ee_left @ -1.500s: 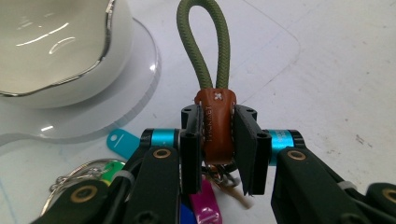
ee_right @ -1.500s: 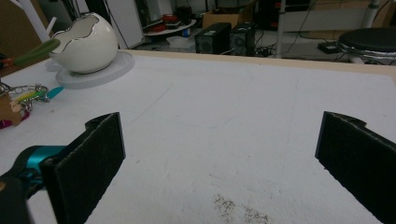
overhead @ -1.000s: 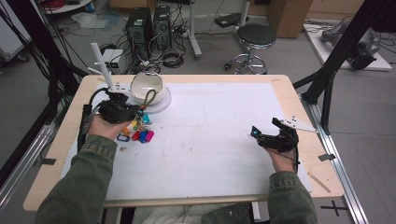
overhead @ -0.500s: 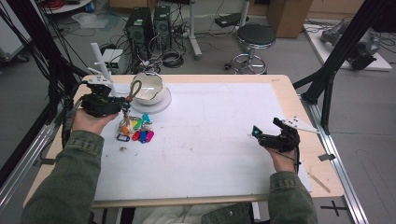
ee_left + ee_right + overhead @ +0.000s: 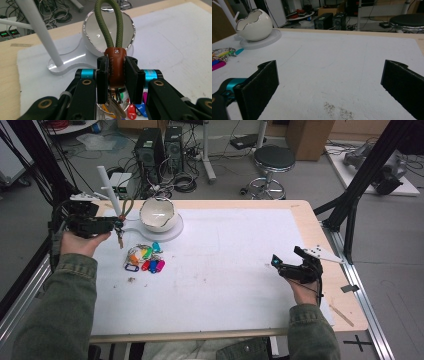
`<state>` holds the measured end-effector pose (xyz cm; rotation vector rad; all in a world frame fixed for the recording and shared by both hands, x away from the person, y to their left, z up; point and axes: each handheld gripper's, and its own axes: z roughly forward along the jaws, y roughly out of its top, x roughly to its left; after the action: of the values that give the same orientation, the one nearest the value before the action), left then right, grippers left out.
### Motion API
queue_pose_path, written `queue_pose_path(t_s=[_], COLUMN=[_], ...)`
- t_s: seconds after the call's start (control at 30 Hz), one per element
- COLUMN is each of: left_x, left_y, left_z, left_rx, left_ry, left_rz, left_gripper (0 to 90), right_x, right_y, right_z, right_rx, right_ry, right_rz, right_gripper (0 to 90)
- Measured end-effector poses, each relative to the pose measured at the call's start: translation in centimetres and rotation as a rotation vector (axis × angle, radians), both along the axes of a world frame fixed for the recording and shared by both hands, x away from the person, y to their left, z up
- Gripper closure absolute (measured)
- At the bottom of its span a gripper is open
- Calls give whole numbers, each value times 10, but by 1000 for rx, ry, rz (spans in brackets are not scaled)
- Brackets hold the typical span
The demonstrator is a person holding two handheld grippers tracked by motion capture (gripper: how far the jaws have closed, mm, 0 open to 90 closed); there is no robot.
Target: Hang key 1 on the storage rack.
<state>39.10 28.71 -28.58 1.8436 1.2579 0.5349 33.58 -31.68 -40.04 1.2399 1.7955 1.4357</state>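
this is a lab or robotics workshop, not a home. the wooden table (image 5: 305, 215) under a white mat (image 5: 235, 270) sits inside a frame of black struts (image 5: 365, 185). on the grey floor at 12 o'clock stand two computer towers (image 5: 160, 147) amid tangled cables (image 5: 182, 182). a black round stool (image 5: 273, 160) stands at 1 o'clock, cardboard boxes (image 5: 310, 135) behind it. a bench power supply (image 5: 10, 32) with green digits sits at 10 o'clock.

— Any writing you can read?
— Hardly any. The brown leather tab (image 5: 114, 65) carries stamped lettering, too faint to read. Two small meters (image 5: 9, 33) show green digits, too small to make out.
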Motion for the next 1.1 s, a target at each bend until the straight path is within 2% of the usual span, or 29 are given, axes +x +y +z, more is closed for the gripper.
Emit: queue_pose_path(t_s=[0.2, 0.5, 0.63, 1.1], left_x=[3, 4, 6, 11], left_y=[13, 28, 35, 51], left_z=[5, 16, 16, 14], left_rx=[11, -10, -36, -66], left_ry=[-2, -21, -23, -22], left_rz=[28, 54, 65, 99], left_gripper=[729, 729, 729, 729], right_x=[0, 0, 0, 0], right_y=[0, 0, 0, -1], right_z=[0, 0, 0, 0], right_rx=[-3, -2, 0, -5], right_ry=[3, 3, 4, 4], right_rz=[1, 0, -2, 0], right_gripper=[6, 6, 6, 6])
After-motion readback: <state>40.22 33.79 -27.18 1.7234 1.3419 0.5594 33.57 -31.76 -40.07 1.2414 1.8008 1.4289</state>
